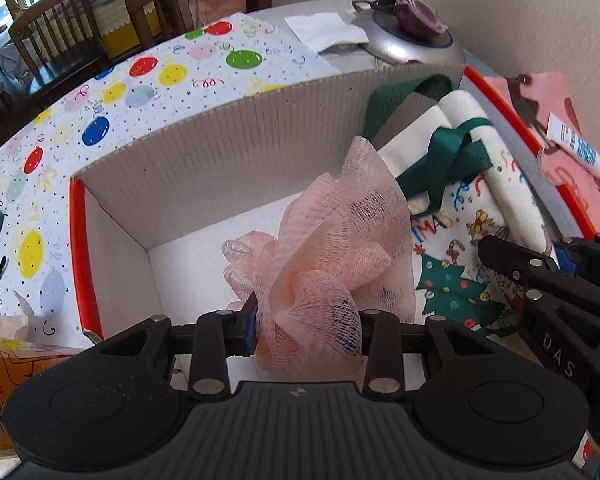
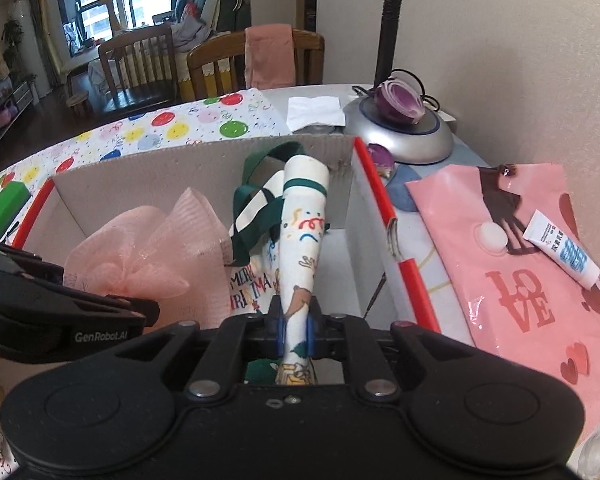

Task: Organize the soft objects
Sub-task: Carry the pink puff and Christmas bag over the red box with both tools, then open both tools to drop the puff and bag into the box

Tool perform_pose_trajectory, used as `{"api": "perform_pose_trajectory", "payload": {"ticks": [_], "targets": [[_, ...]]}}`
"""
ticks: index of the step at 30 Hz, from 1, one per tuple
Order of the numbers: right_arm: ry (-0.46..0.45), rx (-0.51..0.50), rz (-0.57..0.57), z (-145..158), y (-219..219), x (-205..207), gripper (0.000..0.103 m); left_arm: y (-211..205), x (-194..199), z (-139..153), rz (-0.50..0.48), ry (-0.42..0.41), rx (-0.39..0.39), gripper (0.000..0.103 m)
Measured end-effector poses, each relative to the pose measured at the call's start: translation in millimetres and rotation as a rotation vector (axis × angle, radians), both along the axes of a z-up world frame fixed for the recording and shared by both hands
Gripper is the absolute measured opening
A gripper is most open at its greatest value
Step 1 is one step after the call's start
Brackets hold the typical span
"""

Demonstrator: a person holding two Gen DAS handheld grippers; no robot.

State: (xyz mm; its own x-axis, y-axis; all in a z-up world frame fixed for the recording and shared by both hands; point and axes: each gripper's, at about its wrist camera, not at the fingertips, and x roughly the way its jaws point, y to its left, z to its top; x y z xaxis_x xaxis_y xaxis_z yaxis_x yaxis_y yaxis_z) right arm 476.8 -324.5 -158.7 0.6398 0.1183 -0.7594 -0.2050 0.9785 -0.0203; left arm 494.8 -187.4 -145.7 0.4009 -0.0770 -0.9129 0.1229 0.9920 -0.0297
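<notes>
Pink net puff (image 1: 324,248) is clamped by the left fingers (image 1: 249,322) and the Christmas bag (image 2: 300,240) by the right fingers (image 2: 282,330), both held down inside the box (image 1: 220,128), not yet let go.

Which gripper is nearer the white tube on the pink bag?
Right. The right gripper sits in the box beside the pink bag bearing the white tube; the left gripper lies farther off.
</notes>
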Motion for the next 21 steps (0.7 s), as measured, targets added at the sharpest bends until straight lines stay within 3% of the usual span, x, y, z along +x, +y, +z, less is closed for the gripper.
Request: {"api": "perform_pose_trajectory", "payload": {"ticks": [2, 6, 9, 18, 21], "targets": [[0.003, -0.006, 0.005, -0.5, 0.8, 0.6, 0.015, -0.3, 0.6, -2.6, -0.004, 0.009, 0.01, 0.041], [0.017, -0.014, 0.013, -2.4, 1.9, 1.4, 0.02, 0.7, 1.6, -5.3, -0.006, 0.021, 0.014, 0.057], [0.024, -0.021, 0.014, -3.8, 1.8, 1.9, 0.024, 1.3, -0.3, -4.7, -0.015, 0.011, 0.01, 0.063], [0.001, -0.038, 0.023, 3.4, 0.5, -5.1, 0.053, 5.4, -8.0, 2.4, -0.003, -0.011, -0.008, 0.067], [-0.013, -0.04, 0.03, 8.2, -0.1, -8.7, 0.057, 7.1, -13.1, 7.7, -0.003, -0.032, -0.018, 0.067]]}}
